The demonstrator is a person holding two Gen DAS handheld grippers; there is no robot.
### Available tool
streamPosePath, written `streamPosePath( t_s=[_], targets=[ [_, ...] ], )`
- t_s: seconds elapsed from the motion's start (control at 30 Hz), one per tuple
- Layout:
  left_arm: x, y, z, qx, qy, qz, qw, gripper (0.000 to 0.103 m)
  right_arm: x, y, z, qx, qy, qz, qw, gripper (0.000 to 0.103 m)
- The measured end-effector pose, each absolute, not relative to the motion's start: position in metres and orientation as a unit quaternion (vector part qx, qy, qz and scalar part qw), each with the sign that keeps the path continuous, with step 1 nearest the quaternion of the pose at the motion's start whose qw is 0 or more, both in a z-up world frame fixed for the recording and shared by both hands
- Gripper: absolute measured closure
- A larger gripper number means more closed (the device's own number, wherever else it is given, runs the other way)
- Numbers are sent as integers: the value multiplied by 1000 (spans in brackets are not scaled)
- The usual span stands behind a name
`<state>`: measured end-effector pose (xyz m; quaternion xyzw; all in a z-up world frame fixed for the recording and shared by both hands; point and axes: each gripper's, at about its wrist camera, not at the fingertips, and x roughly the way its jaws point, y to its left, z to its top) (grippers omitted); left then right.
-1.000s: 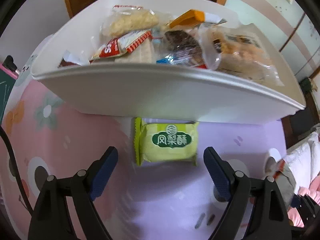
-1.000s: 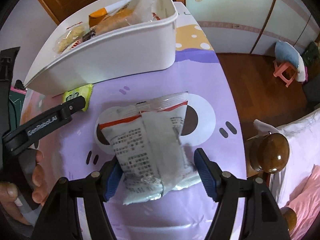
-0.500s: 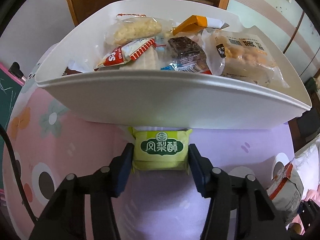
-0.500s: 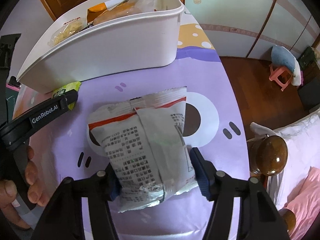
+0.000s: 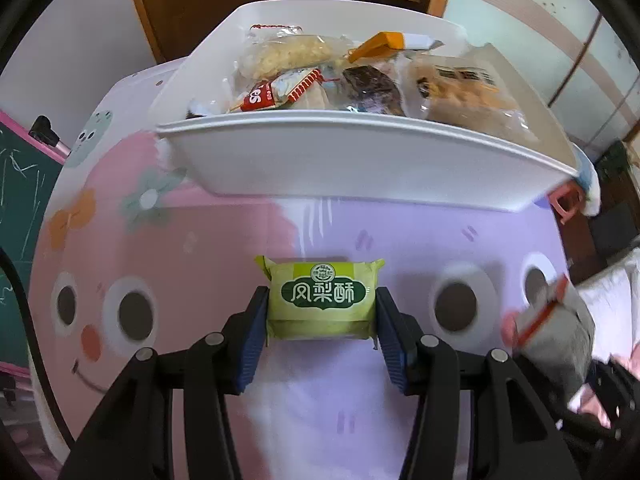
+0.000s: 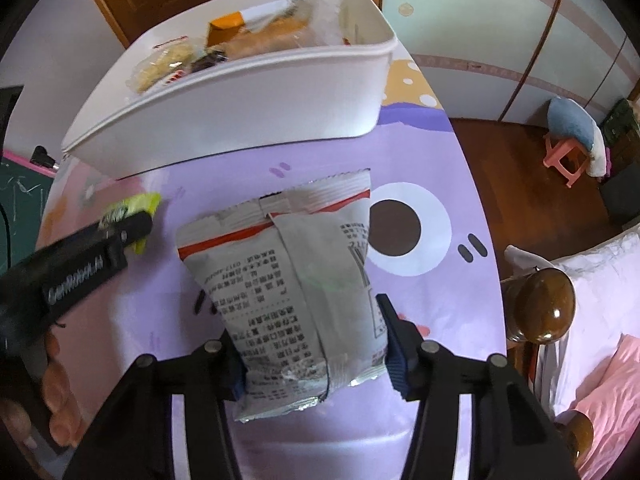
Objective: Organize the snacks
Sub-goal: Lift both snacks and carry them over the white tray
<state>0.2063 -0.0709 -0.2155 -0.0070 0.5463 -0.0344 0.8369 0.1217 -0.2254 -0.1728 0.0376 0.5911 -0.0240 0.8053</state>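
A green pineapple-cake packet [image 5: 322, 300] sits squarely between the blue pads of my left gripper [image 5: 320, 298], which is shut on it and holds it just above the mat. In the right wrist view that packet [image 6: 136, 204] shows beyond the left gripper's black finger. My right gripper [image 6: 308, 320] has a silver snack bag with a red stripe [image 6: 288, 280] between its jaws. They are closing and its pads press the bag's lower sides. A white bin [image 5: 360, 160] with several snack packets stands behind both; its wall [image 6: 240, 120] faces me.
A pink and purple cartoon mat [image 5: 400, 240] covers the table. A green chalkboard [image 5: 20, 200] stands at the left. Right of the table are a wooden bedpost knob [image 6: 544, 304], bedding and a pink stool [image 6: 564, 156]. A person's hand [image 6: 52, 380] holds the left gripper.
The left jaws closed on the green packet and lifted it back from the bin. The right jaws narrowed onto the silver bag and it rose off the mat.
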Motion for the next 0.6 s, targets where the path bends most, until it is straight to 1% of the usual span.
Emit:
streamPosePath(
  t_s=[0.17, 0.27, 0.6],
  targets=[
    [179, -60, -179, 9, 538, -48, 841, 53, 110, -217, -141, 46, 579, -12, 814, 50],
    [170, -53, -148, 10, 527, -57, 848, 53, 107, -209, -121, 46, 568, -1, 822, 50],
    [166, -44, -56, 20, 463, -57, 884, 53, 125, -184, -33, 35, 494, 37, 868, 50]
  ],
)
